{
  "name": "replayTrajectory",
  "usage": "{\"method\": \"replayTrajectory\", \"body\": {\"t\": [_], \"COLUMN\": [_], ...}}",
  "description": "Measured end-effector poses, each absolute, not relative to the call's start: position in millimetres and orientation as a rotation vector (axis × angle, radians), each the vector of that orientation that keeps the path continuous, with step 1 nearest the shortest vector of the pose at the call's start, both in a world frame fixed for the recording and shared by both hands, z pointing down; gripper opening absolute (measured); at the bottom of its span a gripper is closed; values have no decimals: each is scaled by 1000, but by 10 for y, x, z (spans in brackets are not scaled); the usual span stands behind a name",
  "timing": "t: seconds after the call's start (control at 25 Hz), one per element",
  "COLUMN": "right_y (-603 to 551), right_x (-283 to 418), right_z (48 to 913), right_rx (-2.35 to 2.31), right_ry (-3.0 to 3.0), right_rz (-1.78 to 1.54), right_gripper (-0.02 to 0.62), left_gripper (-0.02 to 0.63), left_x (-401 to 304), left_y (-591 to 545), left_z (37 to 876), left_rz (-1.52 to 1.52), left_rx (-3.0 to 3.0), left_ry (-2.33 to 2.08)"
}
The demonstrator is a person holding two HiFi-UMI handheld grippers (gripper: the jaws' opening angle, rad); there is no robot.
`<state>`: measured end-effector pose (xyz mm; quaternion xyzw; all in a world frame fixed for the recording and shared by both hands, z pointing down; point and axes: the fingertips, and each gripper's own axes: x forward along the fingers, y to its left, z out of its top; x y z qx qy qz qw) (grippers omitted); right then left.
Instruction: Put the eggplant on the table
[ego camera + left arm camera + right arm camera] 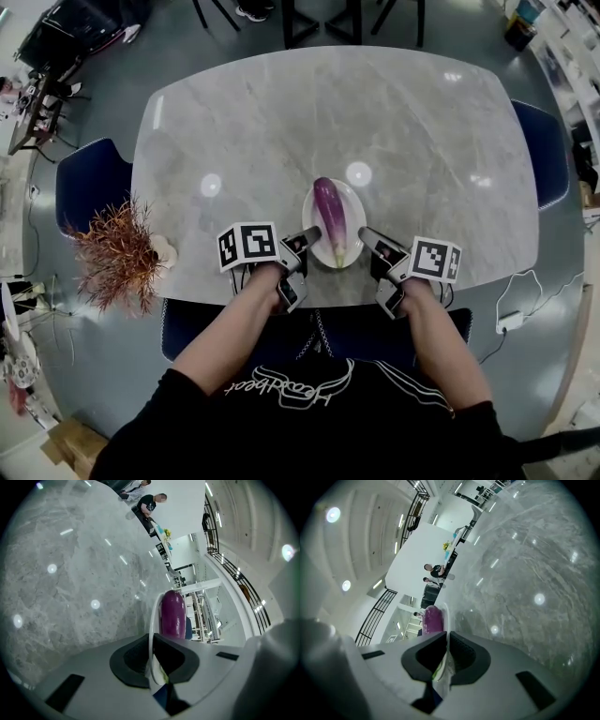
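Observation:
A purple eggplant (329,214) lies lengthwise on a small white plate (354,220) near the front edge of the grey marble table (375,122). My left gripper (309,234) is shut on the plate's left rim, and my right gripper (364,232) is shut on its right rim. In the left gripper view the rim (153,620) runs edge-on between the pads of the left gripper (152,656), with the eggplant (173,613) just beyond. The right gripper view shows the same: the right gripper (446,651) pinches the rim (446,616), and the eggplant (432,619) lies past it.
A dried reddish plant (117,253) stands at the table's front left corner. Blue chairs sit at the left (89,183) and right (548,150) ends. Cables and a charger (511,319) lie on the floor. People (152,503) are far off in the room.

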<state>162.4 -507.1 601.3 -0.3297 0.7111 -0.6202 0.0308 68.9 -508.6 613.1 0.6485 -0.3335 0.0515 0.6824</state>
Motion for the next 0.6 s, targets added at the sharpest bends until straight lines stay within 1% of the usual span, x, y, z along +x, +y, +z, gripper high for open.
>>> {"method": "replayTrajectory", "body": {"t": [0.6], "right_y": [-5060], "right_x": [1598], "right_z": [6222], "right_rx": [-1066], "right_ry": [2177], "right_rz": [-2033], "right_gripper": [25], "left_gripper": [25], "left_x": [658], "left_y": [-5038], "left_z": [6364], "left_rz": [136], "left_rx": [1372], "left_ry": [-765]}}
